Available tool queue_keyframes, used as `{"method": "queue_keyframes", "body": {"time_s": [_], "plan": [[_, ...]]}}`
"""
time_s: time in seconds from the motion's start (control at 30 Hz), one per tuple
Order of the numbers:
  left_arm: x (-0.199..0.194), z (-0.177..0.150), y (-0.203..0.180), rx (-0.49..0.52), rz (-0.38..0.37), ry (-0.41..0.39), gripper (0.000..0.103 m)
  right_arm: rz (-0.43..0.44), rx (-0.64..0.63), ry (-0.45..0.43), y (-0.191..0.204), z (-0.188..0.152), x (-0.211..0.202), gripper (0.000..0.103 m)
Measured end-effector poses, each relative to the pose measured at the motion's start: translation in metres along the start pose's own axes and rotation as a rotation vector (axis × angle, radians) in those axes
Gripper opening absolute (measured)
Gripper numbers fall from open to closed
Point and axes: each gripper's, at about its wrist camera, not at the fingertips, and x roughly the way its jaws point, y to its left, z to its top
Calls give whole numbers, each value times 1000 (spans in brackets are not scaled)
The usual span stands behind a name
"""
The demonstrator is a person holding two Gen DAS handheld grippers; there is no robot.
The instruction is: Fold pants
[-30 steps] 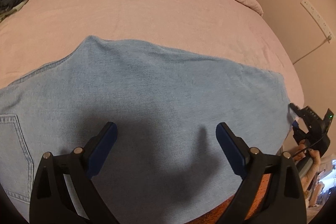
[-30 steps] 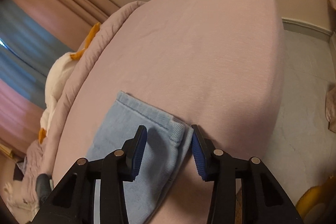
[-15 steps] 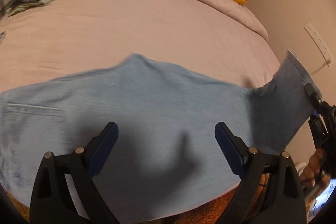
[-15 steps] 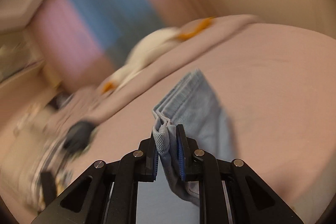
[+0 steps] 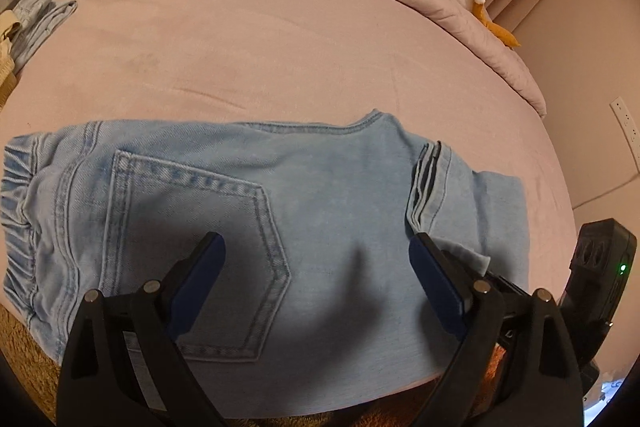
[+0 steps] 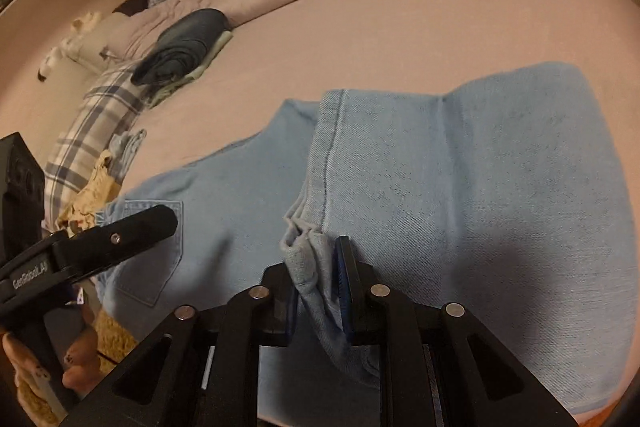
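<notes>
Between the pads of the right tongs [image 6: 318,267], which had just closed, the hem of the jeans [image 5: 320,195] was pinched, while the left tongs [image 5: 316,259] hung wide open above the jeans on the bed [image 5: 280,47].

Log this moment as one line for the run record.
stage: folding legs over seat | right hand-held gripper: shut on hem | left hand-held gripper: open above jeans | surface: bed
</notes>
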Motion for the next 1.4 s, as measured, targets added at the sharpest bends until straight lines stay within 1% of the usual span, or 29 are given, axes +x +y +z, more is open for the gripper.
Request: {"method": "queue_keyframes", "body": {"time_s": [0.1,0.17,0.23,0.3,0.33,0.4,0.47,0.53,0.6,0.7,0.77,0.83,0.9,0.93,1.0,1.03,1.07,1.1,1.13,1.17,1.23,1.33,1.4], "plan": [[2,3,-4,5,-20,8,93,-4,0,10,1,2,-5,21],[2,6,-7,12,-38,5,93,-27,-10,14,5,1,-9,24],[4,8,-8,17,-59,9,93,-45,-34,-1,11,-2,-13,31],[8,9,-11,22,-89,24,93,-51,-59,-29,17,-3,-25,41],[9,9,-12,26,-105,32,93,-45,-61,-54,20,-3,-33,43],[16,7,-15,37,-148,60,92,-39,-54,-103,22,-1,-49,54],[27,7,-22,45,-188,98,89,-57,-48,-152,19,-1,-65,61],[35,8,-30,63,-196,121,86,-123,-40,-195,12,-2,-77,62],[40,10,-38,85,-211,132,82,-193,-3,-214,0,-2,-83,62],[54,14,-54,114,-257,181,74,-217,71,-209,-23,-3,-85,62],[65,14,-64,142,-247,209,73,-225,121,-203,-40,-5,-84,62],[72,15,-73,168,-242,210,72,-242,154,-192,-52,-5,-82,62],[76,15,-78,165,-228,208,63,-257,179,-185,-61,-5,-82,62],[76,14,-80,162,-214,207,48,-264,192,-181,-65,-5,-81,62],[75,11,-82,159,-180,194,39,-279,217,-174,-72,-4,-78,62],[73,8,-84,171,-167,187,28,-285,225,-174,-75,-5,-78,62],[71,5,-85,185,-154,177,21,-294,233,-173,-77,-5,-78,62],[68,2,-86,197,-141,157,17,-299,236,-173,-77,-6,-77,62],[66,2,-85,199,-135,148,7,-308,237,-173,-77,-7,-77,62],[64,0,-84,191,-145,140,6,-311,236,-172,-77,-7,-78,62],[52,-2,-80,159,-191,129,6,-319,238,-170,-77,-9,-79,62],[20,-5,-80,180,-232,55,6,-323,229,-178,-74,-10,-83,62],[1,-6,-75,187,-259,33,6,-327,221,-189,-71,-9,-85,62]]}}
